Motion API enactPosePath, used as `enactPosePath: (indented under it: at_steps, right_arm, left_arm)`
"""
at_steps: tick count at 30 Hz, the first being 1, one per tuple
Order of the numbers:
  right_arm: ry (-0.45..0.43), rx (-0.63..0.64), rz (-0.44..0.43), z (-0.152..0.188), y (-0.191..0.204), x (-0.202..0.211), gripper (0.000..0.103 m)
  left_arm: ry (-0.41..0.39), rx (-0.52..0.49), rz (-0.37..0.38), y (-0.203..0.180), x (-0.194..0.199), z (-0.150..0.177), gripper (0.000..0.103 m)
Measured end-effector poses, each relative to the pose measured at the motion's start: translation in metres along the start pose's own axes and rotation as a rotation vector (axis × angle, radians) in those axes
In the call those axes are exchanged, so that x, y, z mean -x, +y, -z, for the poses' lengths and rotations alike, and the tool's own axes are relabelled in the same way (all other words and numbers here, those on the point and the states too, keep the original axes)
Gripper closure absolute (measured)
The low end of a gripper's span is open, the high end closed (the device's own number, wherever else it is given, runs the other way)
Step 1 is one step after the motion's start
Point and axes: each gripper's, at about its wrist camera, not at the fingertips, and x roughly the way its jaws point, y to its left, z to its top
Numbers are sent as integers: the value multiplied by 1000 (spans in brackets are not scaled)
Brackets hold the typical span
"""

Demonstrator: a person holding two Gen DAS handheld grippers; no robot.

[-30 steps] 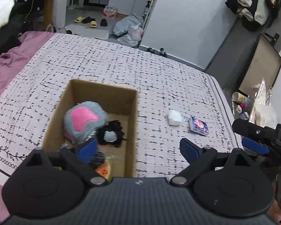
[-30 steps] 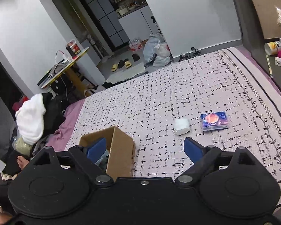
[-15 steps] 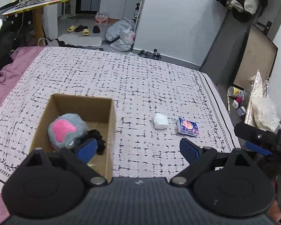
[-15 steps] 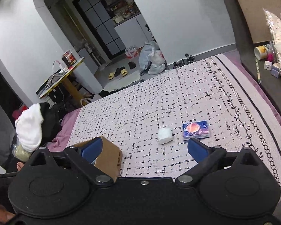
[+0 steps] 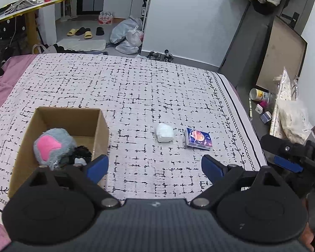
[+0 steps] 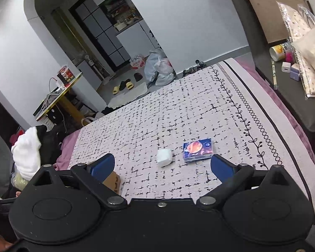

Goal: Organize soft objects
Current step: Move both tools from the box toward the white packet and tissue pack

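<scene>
No print on the blue packet [image 5: 198,138] can be read — only an orange picture on its face. It lies ahead of the left gripper [image 5: 155,164], just inside the right-hand finger, with the white soft bundle [image 5: 165,132] just beside it, nearer the middle of the gap. The cardboard box [image 5: 98,126] with the grey-and-pink plush [image 5: 52,145] sits by the left-hand finger. Both the left gripper and the right gripper [image 6: 162,164] stand wide apart, holding nothing. Since a second ago the left camera has swung rightward — the box has slid towards the frame's left edge.
</scene>
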Motion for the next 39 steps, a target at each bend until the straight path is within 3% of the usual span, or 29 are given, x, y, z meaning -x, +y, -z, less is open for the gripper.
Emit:
enactPosePath:
  at_steps: [23, 30, 39]
  right_arm:
    - [25, -67, 41, 6, -54, -46, 4]
    - [52, -62, 16, 13, -68, -79, 7]
    - [96, -168, -17, 12, -93, -113, 12]
  left_arm:
    - [23, 8, 22, -12, -60, -3, 10]
    - [24, 46, 17, -8, -87, -7, 16]
    - [46, 96, 6, -9, -125, -16, 25]
